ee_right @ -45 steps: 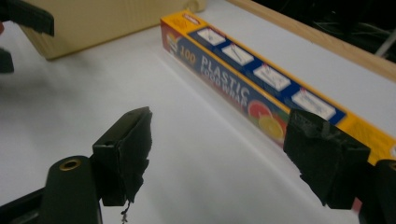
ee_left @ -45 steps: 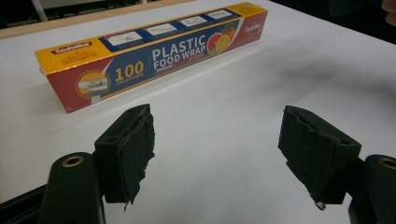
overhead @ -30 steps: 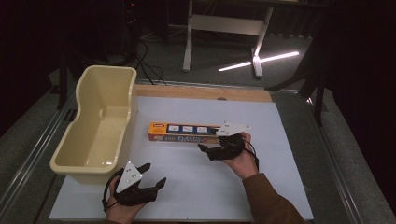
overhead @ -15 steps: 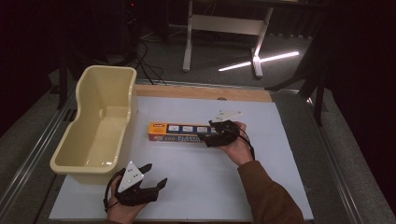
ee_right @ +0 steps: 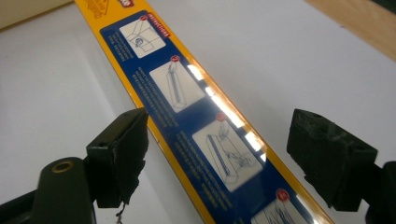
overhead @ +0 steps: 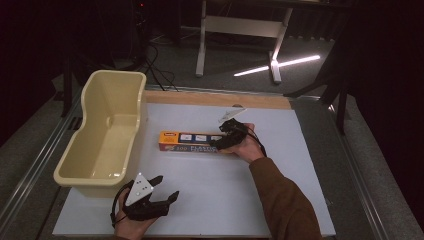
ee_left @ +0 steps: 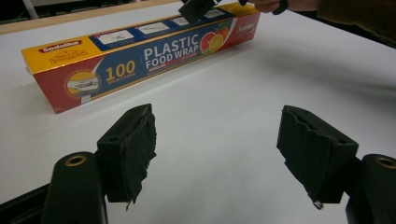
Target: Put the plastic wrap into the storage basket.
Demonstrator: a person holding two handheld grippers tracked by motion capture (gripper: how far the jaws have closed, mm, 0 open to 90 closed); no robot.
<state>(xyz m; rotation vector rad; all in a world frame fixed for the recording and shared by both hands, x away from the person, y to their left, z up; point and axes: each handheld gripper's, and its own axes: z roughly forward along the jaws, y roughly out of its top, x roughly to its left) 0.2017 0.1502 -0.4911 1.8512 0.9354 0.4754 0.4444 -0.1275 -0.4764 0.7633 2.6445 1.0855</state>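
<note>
Jaws of the right gripper [overhead: 223, 140] stand spread wide, 1 on each side of the plastic food wrap box [overhead: 192, 141], which lies flat near the middle of the white table [overhead: 280, 200] with its long axis running left to right and its left end just beside the cream tub [overhead: 107, 135]. In the right gripper view the box [ee_right: 205, 130] passes lengthwise between the 2 pads without visibly touching either, so closing across its narrow width looks like the likely grip. The left gripper [overhead: 159, 192], also open and empty, sits near the table's front edge, well apart from the box [ee_left: 140, 58].
</note>
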